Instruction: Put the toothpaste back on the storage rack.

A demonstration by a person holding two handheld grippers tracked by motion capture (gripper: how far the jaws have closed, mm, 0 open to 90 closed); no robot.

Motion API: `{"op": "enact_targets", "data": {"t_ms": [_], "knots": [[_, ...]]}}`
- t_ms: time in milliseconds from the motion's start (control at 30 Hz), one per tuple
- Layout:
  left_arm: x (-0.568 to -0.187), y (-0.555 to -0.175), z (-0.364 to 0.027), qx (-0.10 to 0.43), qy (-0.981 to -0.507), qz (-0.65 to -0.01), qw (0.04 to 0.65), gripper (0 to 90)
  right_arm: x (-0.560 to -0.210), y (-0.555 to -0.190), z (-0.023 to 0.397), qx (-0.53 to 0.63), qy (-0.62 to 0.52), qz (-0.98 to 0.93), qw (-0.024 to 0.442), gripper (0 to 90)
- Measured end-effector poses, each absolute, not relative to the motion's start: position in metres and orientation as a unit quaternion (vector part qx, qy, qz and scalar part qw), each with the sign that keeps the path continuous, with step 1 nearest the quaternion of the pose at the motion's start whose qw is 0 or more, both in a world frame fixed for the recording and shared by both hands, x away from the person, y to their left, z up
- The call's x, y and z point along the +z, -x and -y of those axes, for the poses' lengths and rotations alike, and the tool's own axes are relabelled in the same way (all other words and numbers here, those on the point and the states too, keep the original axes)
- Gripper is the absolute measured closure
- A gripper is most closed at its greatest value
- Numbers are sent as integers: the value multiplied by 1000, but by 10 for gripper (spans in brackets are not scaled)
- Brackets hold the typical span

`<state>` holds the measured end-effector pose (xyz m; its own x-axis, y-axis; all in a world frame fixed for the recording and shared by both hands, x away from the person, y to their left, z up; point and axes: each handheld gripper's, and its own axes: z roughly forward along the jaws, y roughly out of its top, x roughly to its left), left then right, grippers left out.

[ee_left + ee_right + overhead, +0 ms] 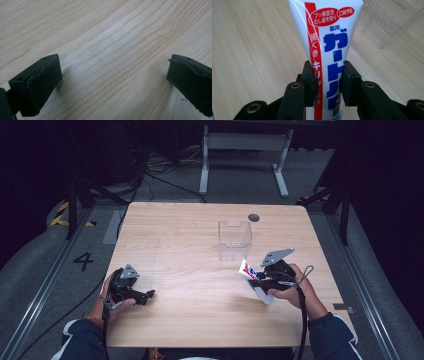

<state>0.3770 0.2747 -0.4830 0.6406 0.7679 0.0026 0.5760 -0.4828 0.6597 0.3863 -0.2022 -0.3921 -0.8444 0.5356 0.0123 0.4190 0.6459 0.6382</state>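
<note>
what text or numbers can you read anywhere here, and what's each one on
"フッ素配合 むし歯を防ぐ" in a red oval on the toothpaste tube
"口臭予防" in the smaller red oval beside it
"薬用" in blue on the tube
"歯ぐき キリッ" in white down the tube's red stripe
Large blue letters starting "ガード", partly hidden by the right gripper
Small black print beside the stripe, low on the tube: too small to read
"4" on the floor left of the table

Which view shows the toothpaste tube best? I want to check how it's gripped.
The right gripper view: the toothpaste tube stands close up, its print readable, squeezed between the right gripper fingers. The high view shows it small, tilted by the clear box. The left gripper view looks at bare table.
</note>
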Motion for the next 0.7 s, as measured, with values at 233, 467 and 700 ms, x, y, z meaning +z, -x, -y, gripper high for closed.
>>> {"op": "enact_targets", "data": {"t_ms": [233, 467, 700], "knots": [[-483, -377, -275, 150, -847, -397, 319, 3, -386, -387, 206, 353, -263, -892, 102, 691], [-483, -377, -274, 147, -846, -400, 320, 3, -375, -389, 210, 381, -274, -874, 125, 694], [-483, -377, -275, 150, -848, -396, 319, 3, -364, -391, 211, 397, -274, -865, 138, 695]]}}
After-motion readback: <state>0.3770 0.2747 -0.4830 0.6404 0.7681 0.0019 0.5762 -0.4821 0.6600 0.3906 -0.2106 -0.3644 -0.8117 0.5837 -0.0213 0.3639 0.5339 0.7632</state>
